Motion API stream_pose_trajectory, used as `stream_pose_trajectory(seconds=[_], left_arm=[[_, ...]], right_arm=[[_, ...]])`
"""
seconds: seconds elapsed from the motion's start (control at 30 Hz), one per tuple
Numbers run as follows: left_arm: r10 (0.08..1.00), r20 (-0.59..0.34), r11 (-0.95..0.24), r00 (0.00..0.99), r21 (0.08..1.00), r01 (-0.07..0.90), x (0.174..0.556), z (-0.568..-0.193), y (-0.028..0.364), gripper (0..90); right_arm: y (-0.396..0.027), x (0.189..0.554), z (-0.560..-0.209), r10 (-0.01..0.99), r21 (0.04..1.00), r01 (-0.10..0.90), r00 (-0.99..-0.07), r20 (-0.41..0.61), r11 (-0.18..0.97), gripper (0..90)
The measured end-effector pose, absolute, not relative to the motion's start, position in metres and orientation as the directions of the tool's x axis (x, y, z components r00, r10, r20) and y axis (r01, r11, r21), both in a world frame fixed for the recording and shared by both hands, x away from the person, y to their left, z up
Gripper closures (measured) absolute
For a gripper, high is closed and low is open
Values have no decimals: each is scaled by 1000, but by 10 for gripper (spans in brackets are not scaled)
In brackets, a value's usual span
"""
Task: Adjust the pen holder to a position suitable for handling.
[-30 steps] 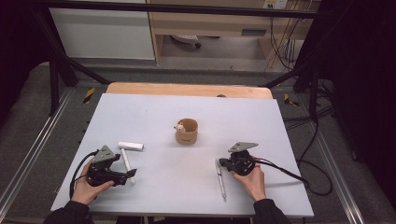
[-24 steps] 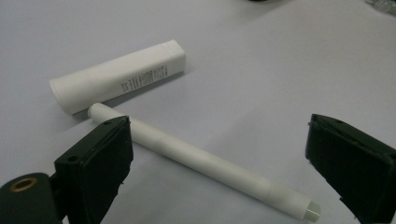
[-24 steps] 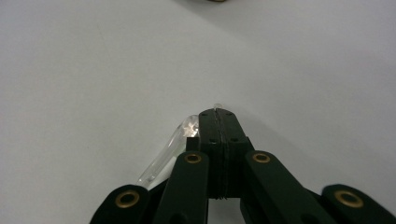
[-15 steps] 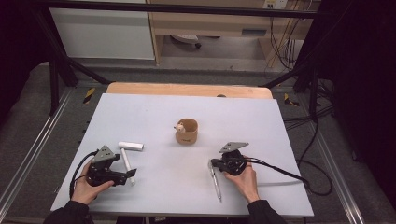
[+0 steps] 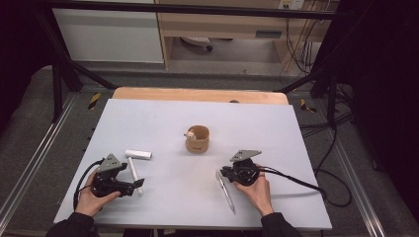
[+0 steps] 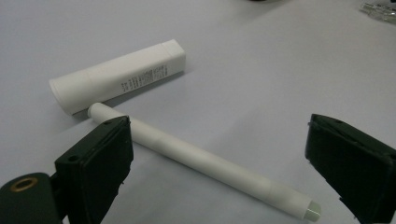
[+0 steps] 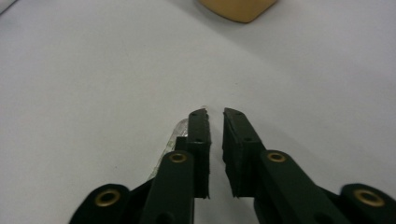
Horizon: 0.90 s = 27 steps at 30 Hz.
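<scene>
Left gripper (image 6: 219, 154) spread wide, astride white plastic pen (image 6: 201, 163); right gripper (image 7: 215, 114) nearly clenched, empty, beside clear pen (image 5: 226, 190). Nothing lifted off counter (image 5: 296, 148) yet.

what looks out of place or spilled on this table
Nothing is spilled or damaged. The cup stands upright mid-table with something small in it. A white tube and white pen lie loose by the left tool, and a clear pen lies beside the right tool.

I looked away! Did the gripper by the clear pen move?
Yes. The right gripper slid left, nearer the tan wooden cup's side, beside the clear pen.
</scene>
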<state>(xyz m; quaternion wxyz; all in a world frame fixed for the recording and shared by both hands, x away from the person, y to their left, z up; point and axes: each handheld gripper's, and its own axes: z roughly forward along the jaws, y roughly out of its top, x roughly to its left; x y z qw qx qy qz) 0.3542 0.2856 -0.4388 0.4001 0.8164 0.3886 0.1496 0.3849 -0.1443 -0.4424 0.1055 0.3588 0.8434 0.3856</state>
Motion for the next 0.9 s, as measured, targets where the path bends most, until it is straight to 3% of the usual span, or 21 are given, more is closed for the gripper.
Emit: stream_pose_trajectory(seconds=[0.6,0.73,0.9], left_arm=[[756,-71,-374,651,770,517,354,-439,286,73],[754,-69,-376,653,770,515,354,-439,286,73],[755,-68,-377,652,769,516,354,-439,286,73]], right_arm=[[-155,356,-428,761,727,586,-634,136,358,172],[-154,351,-428,768,706,614,-621,156,353,95],[-153,343,-432,764,694,618,-627,151,370,74]])
